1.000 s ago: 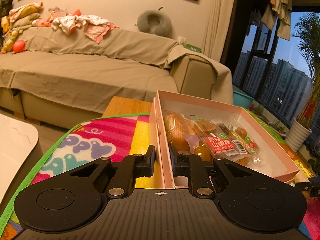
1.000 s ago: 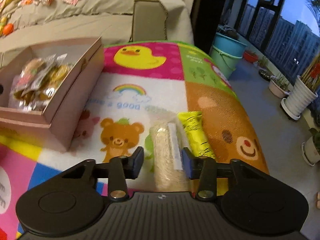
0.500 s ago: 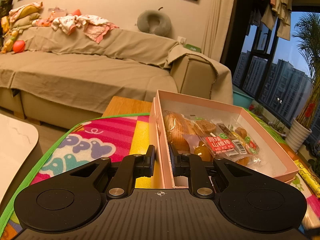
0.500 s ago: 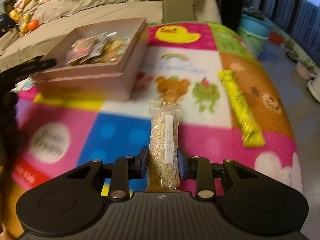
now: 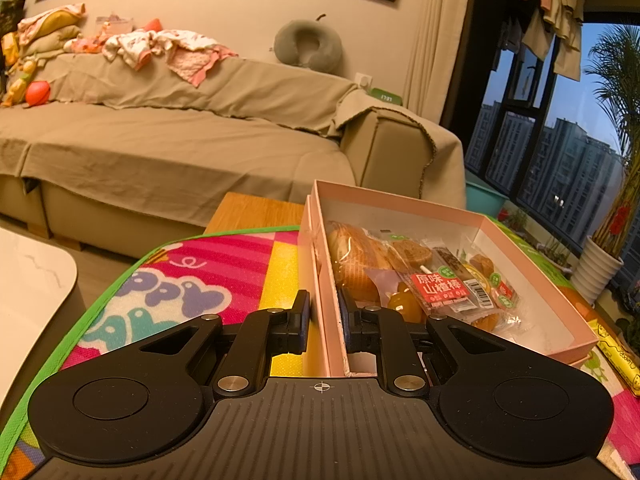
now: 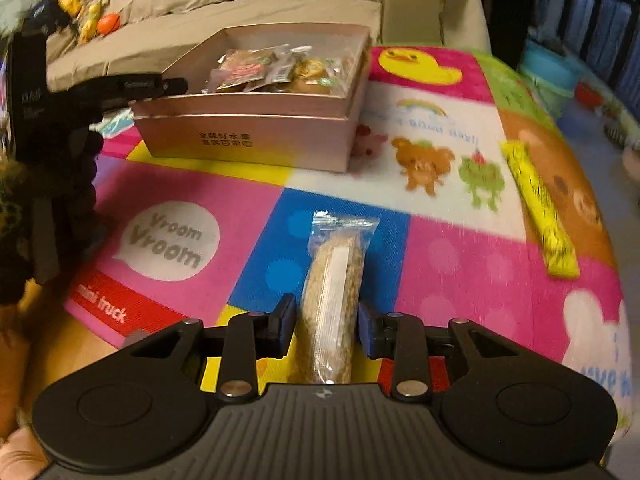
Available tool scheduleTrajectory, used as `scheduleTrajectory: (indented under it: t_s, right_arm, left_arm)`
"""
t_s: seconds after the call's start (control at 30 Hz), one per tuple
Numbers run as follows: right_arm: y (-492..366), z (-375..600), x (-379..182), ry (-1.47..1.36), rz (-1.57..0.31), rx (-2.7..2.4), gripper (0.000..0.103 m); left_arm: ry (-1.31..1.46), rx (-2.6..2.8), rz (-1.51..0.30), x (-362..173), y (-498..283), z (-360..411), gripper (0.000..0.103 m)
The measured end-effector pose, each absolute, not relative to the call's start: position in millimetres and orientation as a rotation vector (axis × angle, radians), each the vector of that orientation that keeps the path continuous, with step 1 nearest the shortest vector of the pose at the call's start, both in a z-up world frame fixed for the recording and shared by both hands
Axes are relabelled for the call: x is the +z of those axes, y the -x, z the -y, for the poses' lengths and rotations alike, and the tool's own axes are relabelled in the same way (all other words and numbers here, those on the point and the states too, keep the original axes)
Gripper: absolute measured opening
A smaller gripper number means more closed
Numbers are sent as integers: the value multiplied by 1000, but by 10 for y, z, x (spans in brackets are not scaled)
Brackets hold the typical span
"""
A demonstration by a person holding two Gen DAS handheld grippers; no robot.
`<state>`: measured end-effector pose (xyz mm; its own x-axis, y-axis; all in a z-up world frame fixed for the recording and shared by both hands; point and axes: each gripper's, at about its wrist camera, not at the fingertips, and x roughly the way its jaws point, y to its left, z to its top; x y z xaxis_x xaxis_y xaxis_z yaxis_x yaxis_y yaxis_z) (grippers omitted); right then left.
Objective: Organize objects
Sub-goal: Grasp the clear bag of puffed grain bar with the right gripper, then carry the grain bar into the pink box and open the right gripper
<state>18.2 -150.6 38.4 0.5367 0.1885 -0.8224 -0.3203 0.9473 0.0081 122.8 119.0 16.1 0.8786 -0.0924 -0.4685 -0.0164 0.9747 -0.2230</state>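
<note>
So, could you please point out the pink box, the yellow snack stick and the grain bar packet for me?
pink box (image 6: 248, 138): right wrist view, front wall.
yellow snack stick (image 6: 536, 204): right wrist view, mid-length of wrapper.
grain bar packet (image 6: 334, 280): right wrist view, middle of clear wrapper.

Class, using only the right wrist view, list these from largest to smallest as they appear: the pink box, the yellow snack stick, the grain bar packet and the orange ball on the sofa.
1. pink box
2. grain bar packet, though its nearness to the camera may exaggerate it
3. yellow snack stick, similar in length but thinner
4. orange ball, clearly smallest, but also farthest away
</note>
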Motion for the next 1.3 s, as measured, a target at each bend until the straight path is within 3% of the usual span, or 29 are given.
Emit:
scheduleTrajectory:
  t_s: [0.3, 0.37, 0.63, 0.67, 0.73, 0.8, 1.07, 1.17, 1.3]
  right_arm:
    - [-192, 1335, 616, 185, -946, 366, 24]
    - [-203, 1308, 863, 182, -889, 381, 14]
    - [-311, 1140, 1747, 235, -651, 400, 14]
    - [-322, 1119, 1731, 244, -652, 399, 15]
    - [-321, 1090, 1582, 270, -691, 402, 30]
    - [-295, 1071, 1334, 313, -740, 398, 37]
    - [-384, 1215, 494, 285, -972, 359, 37]
    - [-383, 1240, 423, 261, -998, 373, 29]
    - [-298, 1180, 572, 272, -977, 393, 28]
  left_arm:
    - [224, -40, -497, 162, -1227, -1188, 17]
    - [224, -40, -497, 161, -1228, -1188, 17]
    - [226, -40, -498, 161, -1227, -1185, 17]
    - [226, -41, -499, 164, -1228, -1190, 17]
    - [226, -40, -499, 168, -1228, -1193, 17]
    - [226, -40, -499, 168, -1228, -1193, 17]
    - [227, -41, -499, 169, -1228, -1193, 17]
    - [226, -40, -498, 169, -1228, -1194, 17]
    - [226, -40, -498, 169, -1228, -1194, 17]
